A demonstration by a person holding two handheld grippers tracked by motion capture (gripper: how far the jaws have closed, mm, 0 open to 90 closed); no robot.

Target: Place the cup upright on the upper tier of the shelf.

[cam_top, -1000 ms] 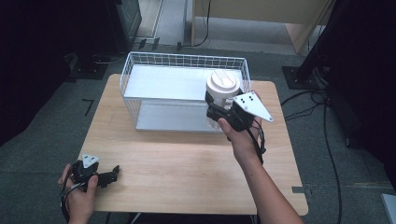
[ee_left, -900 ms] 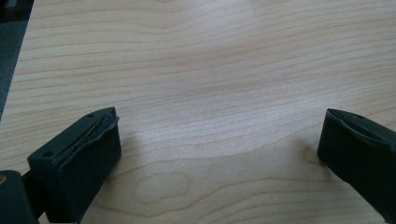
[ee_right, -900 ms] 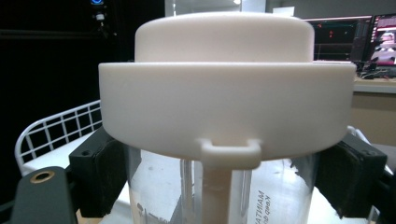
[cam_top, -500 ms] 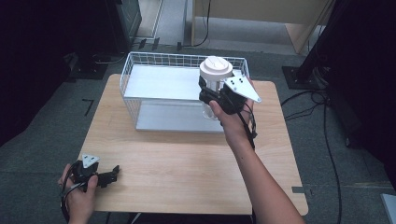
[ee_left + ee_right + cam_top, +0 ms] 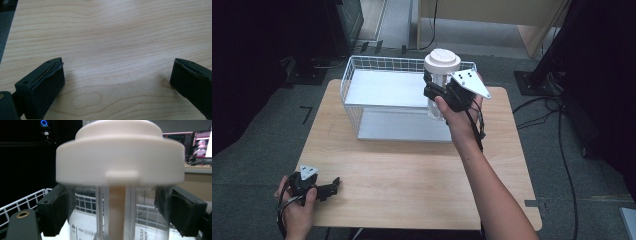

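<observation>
The right gripper [image 5: 438, 90] is clamped on a clear jar [image 5: 437, 102] with a broad white lid [image 5: 442, 60], held upright in the air over the right end of the white wire basket [image 5: 362, 92]. In the right gripper view its two black jaws press the glass wall on either side just under the lid [image 5: 120, 155], with basket wire behind. The left gripper [image 5: 326, 188] rests low at the near left corner of the wooden table [image 5: 412, 170], well apart from the jar; its jaws stand wide apart over bare wood, holding nothing.
</observation>
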